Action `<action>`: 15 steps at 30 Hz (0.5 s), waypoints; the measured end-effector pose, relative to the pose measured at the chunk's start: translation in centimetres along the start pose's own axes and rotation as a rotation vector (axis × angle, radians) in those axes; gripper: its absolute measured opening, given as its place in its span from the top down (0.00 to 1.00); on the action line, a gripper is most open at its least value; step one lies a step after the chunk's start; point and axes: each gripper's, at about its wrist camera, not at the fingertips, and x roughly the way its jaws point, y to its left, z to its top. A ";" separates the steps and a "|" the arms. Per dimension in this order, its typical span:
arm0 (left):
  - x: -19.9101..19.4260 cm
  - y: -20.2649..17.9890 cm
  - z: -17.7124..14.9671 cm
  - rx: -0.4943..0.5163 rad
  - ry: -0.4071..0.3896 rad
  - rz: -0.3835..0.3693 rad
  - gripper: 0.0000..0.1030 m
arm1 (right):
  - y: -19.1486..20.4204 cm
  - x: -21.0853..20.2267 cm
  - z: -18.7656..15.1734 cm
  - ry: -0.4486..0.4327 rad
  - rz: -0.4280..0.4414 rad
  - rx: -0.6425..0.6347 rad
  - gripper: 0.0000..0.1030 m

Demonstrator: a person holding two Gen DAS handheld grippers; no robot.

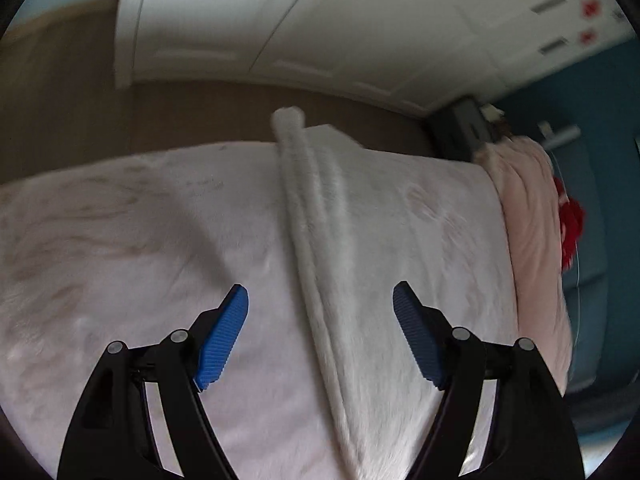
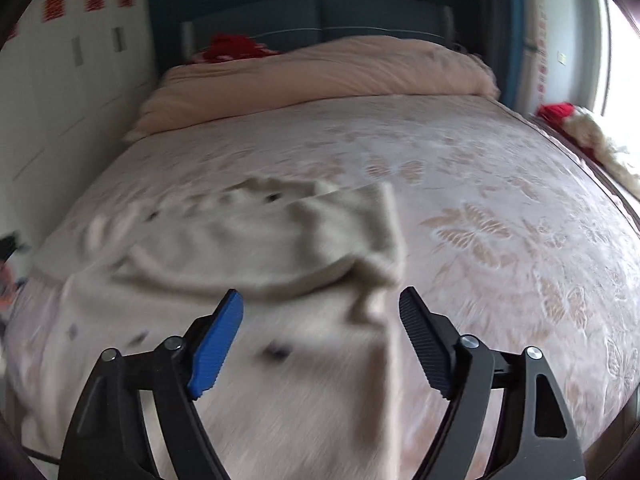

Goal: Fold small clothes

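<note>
The left gripper point(image 1: 320, 336) hangs over the bed point(image 1: 120, 240) with its jaws spread wide and nothing between the blue pads point(image 1: 224, 340). Its view alone shows the cream garment point(image 1: 320, 208) as a long raised fold, running from between the fingers away to the bed's far edge, where a rounded end pokes just past it. Beyond that edge lie a brown floor point(image 1: 72, 112) and white wardrobe doors point(image 1: 300, 24). At the right side of this view sit a pink quilt point(image 1: 528, 216), something red point(image 1: 572, 232) and the blue headboard point(image 1: 600, 92).

The right gripper point(image 2: 322, 338) is likewise released, pads apart and gripping nothing. From here the same garment point(image 2: 256, 248) appears spread flat and rumpled over the near left part of the bed, with small dark spots on it and a folded-over flap ending in a corner point(image 2: 386, 196) toward the bed's middle. Its near portion passes under the open fingers; motion blur hides whether they touch it.

This view alone shows the bedspread point(image 2: 500, 220) with a pale leaf-and-butterfly pattern covering the right half, bare of clothes. The quilt point(image 2: 320, 72) lies rolled along the head edge, against the headboard point(image 2: 320, 12). A red cushion point(image 2: 232, 46) sits at the head's left corner, and bright window light falls in at the right.
</note>
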 end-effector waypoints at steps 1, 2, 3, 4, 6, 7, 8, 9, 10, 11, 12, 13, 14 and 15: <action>0.7 -0.1 0.1 -0.008 0.010 0.006 0.32 | 1.0 -1.1 -1.1 0.005 0.009 -0.031 0.22; 1.0 -0.3 0.3 0.002 -0.008 0.018 0.37 | 1.9 -1.5 -1.7 0.013 0.016 -0.047 0.21; 1.0 -0.7 0.5 0.024 -0.028 0.023 0.52 | 2.5 -1.9 -2.3 0.026 0.026 -0.056 0.21; 1.2 -1.1 0.2 0.055 -0.029 0.025 0.66 | 3.2 -2.4 -3.1 0.047 0.043 -0.068 0.21; 2.0 -1.8 0.3 0.084 0.031 -0.011 0.91 | 4.2 -3.0 -4.2 0.070 0.068 -0.068 0.21; 1.6 -2.1 0.3 0.082 0.017 -0.007 0.92 | 4.6 -3.0 -4.6 0.090 0.090 -0.066 0.21; 0.6 -2.8 0.1 0.101 -0.016 -0.016 0.92 | 4.8 -3.1 -4.8 0.100 0.097 -0.062 0.21; -0.2 -3.6 -0.1 0.131 -0.035 -0.026 0.93 | 5.0 -3.1 -5.1 0.110 0.111 -0.053 0.21; -1.1 -4.8 -0.5 0.174 -0.053 -0.035 0.93 | 5.0 -3.0 -5.3 0.119 0.129 -0.046 0.21; -2.8 -7.0 -1.4 0.248 -0.077 -0.063 0.93 | 5.0 -3.0 -5.5 0.120 0.136 -0.039 0.21; -4.1 -8.6 -2.2 0.305 -0.095 -0.083 0.93 | 5.1 -3.1 -5.7 0.115 0.139 -0.034 0.21; -5.8 -10.6 -3.6 0.368 -0.112 -0.115 0.93 | 5.1 -3.1 -5.9 0.113 0.147 -0.028 0.21; -8.0 -13.4 -5.8 0.450 -0.126 -0.168 0.93 | 5.0 -3.0 -6.0 0.115 0.154 -0.017 0.21; -9.7 -15.4 -7.6 0.505 -0.129 -0.214 0.93 | 5.0 -3.1 -6.2 0.116 0.159 -0.006 0.21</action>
